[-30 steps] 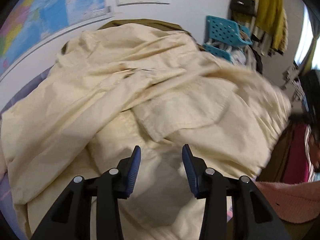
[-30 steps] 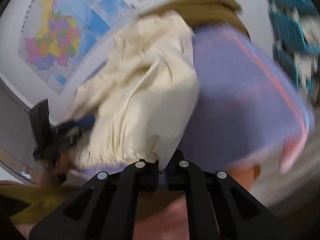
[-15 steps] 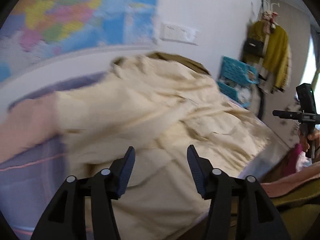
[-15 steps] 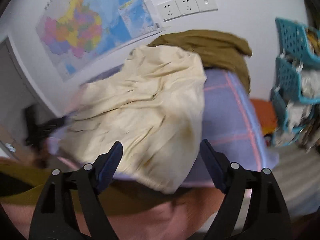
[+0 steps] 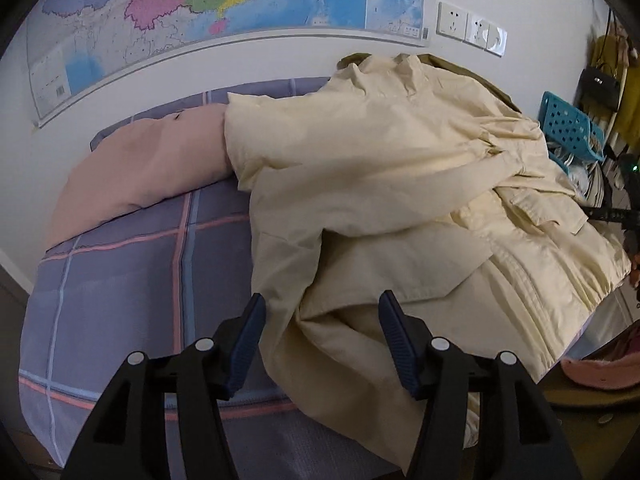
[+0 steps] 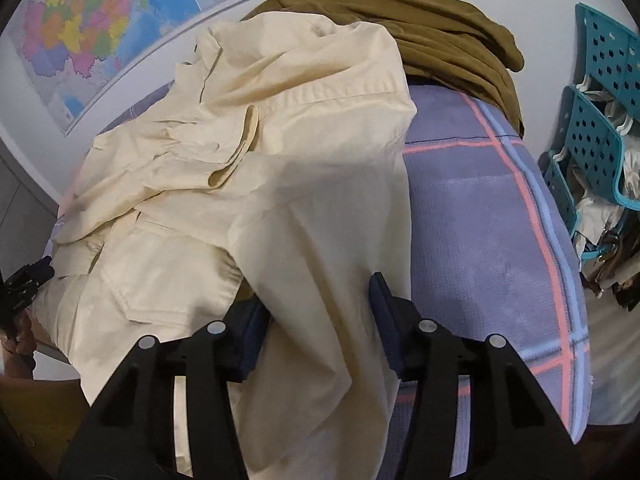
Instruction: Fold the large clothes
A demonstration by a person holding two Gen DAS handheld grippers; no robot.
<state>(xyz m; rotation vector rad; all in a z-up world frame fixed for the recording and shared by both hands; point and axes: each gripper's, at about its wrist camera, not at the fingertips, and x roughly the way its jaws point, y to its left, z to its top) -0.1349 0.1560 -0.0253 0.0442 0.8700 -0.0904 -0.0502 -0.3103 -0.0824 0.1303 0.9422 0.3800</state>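
Observation:
A large cream jacket [image 5: 400, 184] lies crumpled on a bed with a purple checked cover [image 5: 132, 280], its hem hanging over the near edge. My left gripper [image 5: 322, 340] is open just above the jacket's lower left edge, holding nothing. In the right wrist view the same jacket [image 6: 240, 184] drapes toward me and a fold of it passes between my right gripper's [image 6: 316, 320] open fingers, which are wide apart and do not pinch it. The other gripper shows small at the edge of each view.
A pink pillow [image 5: 140, 168] lies at the bed's left, partly under the jacket. An olive-brown garment [image 6: 420, 36] is piled at the head by the wall. Teal plastic baskets [image 6: 600, 128] stand right of the bed. A map and sockets [image 5: 468, 30] hang on the wall.
My right gripper was shut on the jacket's edge a second ago; it has opened and drawn back near the hem. My left gripper swung left and back, staying open.

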